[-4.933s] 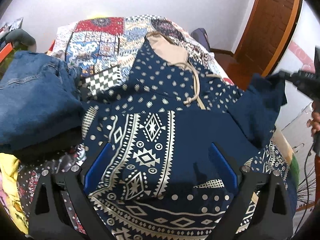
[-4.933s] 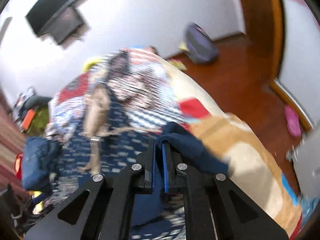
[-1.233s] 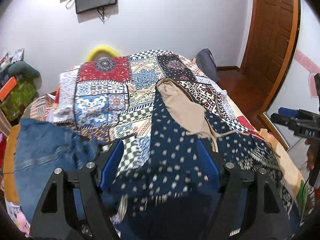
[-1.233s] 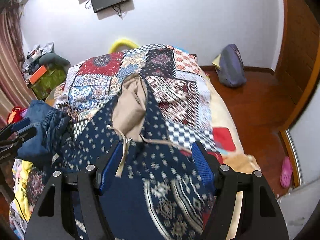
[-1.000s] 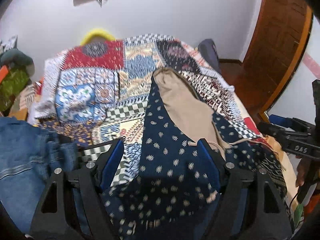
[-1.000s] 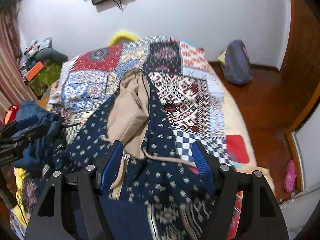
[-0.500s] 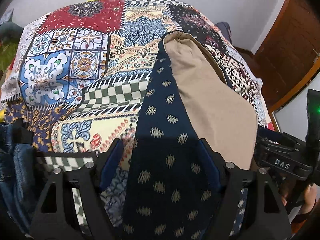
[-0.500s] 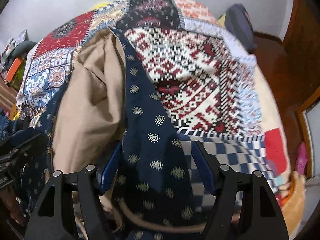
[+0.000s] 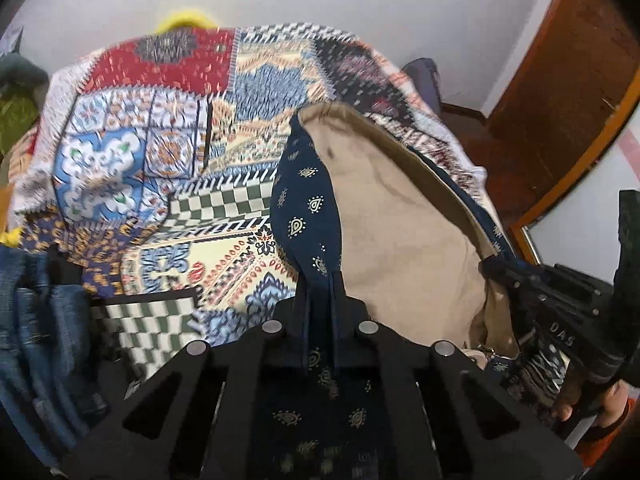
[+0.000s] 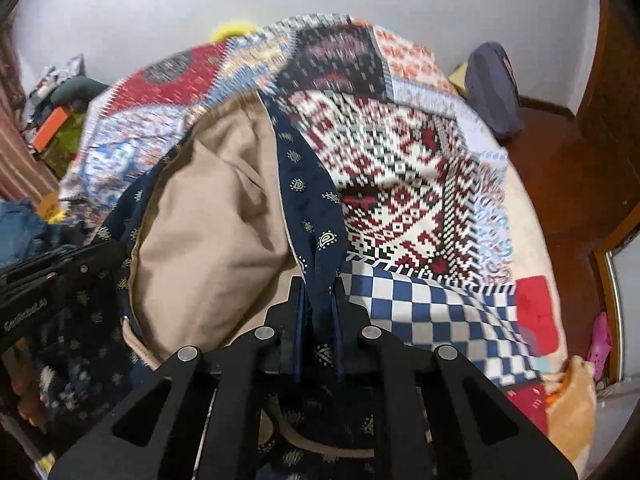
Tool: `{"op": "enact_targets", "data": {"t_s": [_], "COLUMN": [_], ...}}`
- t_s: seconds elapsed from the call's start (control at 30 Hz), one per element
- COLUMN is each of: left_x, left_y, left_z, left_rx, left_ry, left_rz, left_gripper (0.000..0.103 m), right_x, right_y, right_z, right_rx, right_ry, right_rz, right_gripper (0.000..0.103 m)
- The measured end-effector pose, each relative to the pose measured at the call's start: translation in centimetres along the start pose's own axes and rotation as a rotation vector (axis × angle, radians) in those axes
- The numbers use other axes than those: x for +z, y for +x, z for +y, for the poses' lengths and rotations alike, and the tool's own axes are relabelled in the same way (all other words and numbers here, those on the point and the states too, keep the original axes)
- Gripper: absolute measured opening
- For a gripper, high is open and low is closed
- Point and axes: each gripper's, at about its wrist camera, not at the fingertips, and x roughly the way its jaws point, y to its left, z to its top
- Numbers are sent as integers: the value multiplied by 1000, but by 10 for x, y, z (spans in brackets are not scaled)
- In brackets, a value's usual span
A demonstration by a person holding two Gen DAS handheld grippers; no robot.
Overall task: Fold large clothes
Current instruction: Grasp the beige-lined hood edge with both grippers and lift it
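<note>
Left claw (image 9: pixel 320 300) pinching one edge of blue hoodie (image 9: pixel 304 200). Right claw (image 10: pixel 318 304) pinching other edge. Tan hood lining (image 10: pixel 212 216) open between them, nothing inside, on patchwork bed (image 9: pixel 132 152).

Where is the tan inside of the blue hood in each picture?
Left wrist view: the tan lining fills centre-right, right of the left gripper.
Right wrist view: the tan lining sits centre-left, left of the right gripper.
Shared landmark: the red patch of the quilt, upper left.
</note>
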Motion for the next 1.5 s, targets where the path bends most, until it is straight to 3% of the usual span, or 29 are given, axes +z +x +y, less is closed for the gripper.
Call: {"op": "enact_targets", "data": {"t_s": [0.23,0.47,0.73,0.97,1.03,1.17,1.23,1.3,1.4,1.5], "left_x": [-31,-95,-170,-204,-206,-201,-196,-188,-174,-156], "left_y": [-77,-124,-112,-88,-89,-105,-118,-130,-140,-141], "left_z": [-15,-36,-24,-11,-12,-19,-23,-26,-32,-37], "left_rx": [-18,-55,-4,16,27,43,60,77,84,85], "left_ry": [80,146,147,93,98,133,152,174,196,204], "left_rz": [-19,4,74,128,125,93,49,-3,-49,-82], "left_gripper": [7,7,7,8,13,23,44,55,58,60], "right_x": [-22,-71,-139,-170,-169,-166,-160,-154,-137,-123], "right_y": [-87,-126,-122,-106,-106,-123,-136,-145,-157,-156], "right_z": [7,13,-6,-16,-17,-12,-6,-1,9,19], "right_rx": [53,75,74,8,-1,-29,-16,-13,3,12], "right_ry": [-34,-76,-26,-16,-14,-19,-37,-52,-74,-99], "right_rz": [-74,-50,43,87,92,87,45,7,-61,-93], "right_gripper": [10,10,10,10,11,29,34,40,53,54]}}
